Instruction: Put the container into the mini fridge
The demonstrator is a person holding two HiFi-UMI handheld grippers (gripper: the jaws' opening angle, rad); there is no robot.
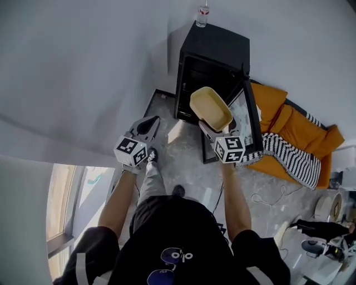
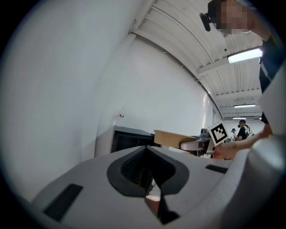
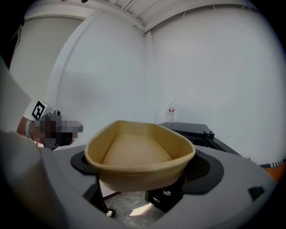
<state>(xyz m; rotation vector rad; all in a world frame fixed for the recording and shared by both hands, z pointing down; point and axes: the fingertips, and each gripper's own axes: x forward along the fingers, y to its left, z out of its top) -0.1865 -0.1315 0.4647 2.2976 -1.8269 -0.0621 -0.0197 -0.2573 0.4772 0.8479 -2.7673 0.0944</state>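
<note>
The black mini fridge (image 1: 214,50) has its door open. In front of it the container (image 1: 210,107), a pale yellow, empty tub without print, is grasped at its wall by the right tool (image 1: 209,128). The left tool (image 1: 148,126) is clenched on nothing. The label of the bottle (image 1: 202,15) on the fridge is unreadable.

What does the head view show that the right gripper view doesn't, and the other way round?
Only the head view shows the orange cushion and the striped blanket on the floor to the right of the fridge, plus the person's legs. Only the right gripper view shows the ceiling and the dark pads pressing the container's two sides. Both show the container held by the right gripper, the mini fridge standing open, the bottle on top of it, and the left gripper.
</note>
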